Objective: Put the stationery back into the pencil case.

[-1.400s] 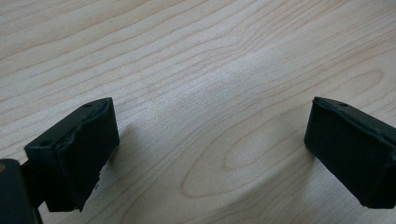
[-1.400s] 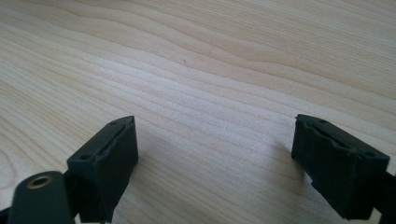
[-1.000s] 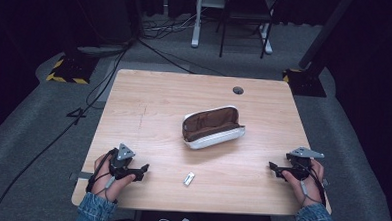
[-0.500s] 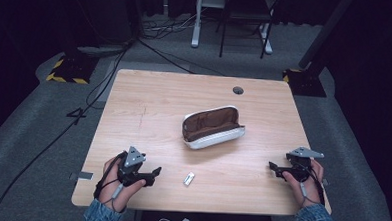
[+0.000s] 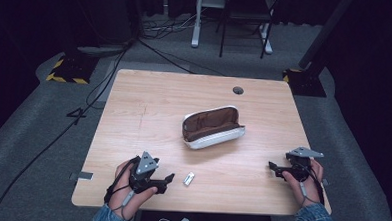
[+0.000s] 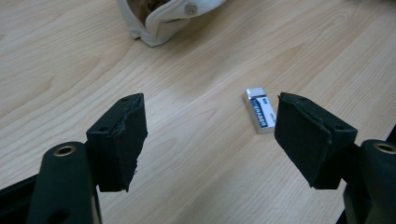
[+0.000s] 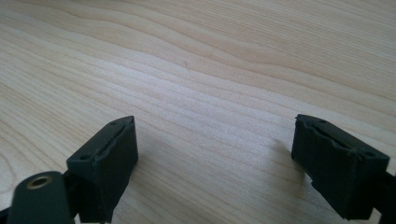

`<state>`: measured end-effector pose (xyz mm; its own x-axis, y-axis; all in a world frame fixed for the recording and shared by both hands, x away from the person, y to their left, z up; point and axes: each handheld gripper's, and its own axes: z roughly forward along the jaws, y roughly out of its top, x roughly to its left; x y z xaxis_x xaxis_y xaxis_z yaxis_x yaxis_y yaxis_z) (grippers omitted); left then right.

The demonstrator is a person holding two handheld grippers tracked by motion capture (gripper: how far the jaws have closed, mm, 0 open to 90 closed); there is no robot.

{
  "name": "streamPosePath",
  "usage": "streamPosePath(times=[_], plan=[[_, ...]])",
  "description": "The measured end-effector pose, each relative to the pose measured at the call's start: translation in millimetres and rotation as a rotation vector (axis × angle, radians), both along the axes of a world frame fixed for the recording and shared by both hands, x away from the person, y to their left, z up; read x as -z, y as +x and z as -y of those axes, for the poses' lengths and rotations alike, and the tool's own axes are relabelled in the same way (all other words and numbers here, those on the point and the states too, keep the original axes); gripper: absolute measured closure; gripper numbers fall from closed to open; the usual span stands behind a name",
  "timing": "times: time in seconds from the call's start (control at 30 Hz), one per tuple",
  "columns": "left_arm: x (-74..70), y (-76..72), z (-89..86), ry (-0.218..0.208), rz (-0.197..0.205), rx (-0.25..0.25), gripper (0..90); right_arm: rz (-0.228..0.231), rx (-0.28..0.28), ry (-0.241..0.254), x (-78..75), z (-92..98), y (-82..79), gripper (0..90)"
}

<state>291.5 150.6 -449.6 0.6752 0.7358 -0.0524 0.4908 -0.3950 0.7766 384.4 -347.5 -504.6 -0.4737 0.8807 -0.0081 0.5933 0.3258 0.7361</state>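
Observation:
A small white eraser with a blue label lies flat on the wooden table near its front edge. My left gripper stands just left of it, jaws apart and empty. In the left gripper view the eraser lies ahead, close to the right fingertip, with my left gripper a little above the wood. Its jaws have just been closing slightly, with nothing between them. An open white pouch with a brown lining lies mid-table; its end shows beyond the eraser. My right gripper rests open at the front right, over bare wood.
A round cable hole sits near the table's far edge. A grey tab sticks out at the front left edge. Behind the table are chair and desk legs, floor cables and a yellow-striped base.
My left gripper has moved right along the front edge and risen a little, ending close to the eraser. The right gripper, the pouch and the eraser have stayed put.

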Motion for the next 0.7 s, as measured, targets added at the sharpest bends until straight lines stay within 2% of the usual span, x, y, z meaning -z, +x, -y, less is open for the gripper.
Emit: streamPosePath(times=[0.3,0.47,0.7], plan=[[9.9,1.2,26.0,-0.013,-0.009,0.045,26.0,-0.001,0.002,0.001,0.0,-0.2,-0.2,14.8],[16.5,1.7,37.8,-0.023,-0.019,0.052,25.9,-0.001,0.002,0.001,0.0,-0.2,-0.2,14.9],[28.1,5.2,49.7,0.002,-0.031,0.077,27.0,0.0,0.002,0.0,0.0,-0.1,-0.1,14.8]])
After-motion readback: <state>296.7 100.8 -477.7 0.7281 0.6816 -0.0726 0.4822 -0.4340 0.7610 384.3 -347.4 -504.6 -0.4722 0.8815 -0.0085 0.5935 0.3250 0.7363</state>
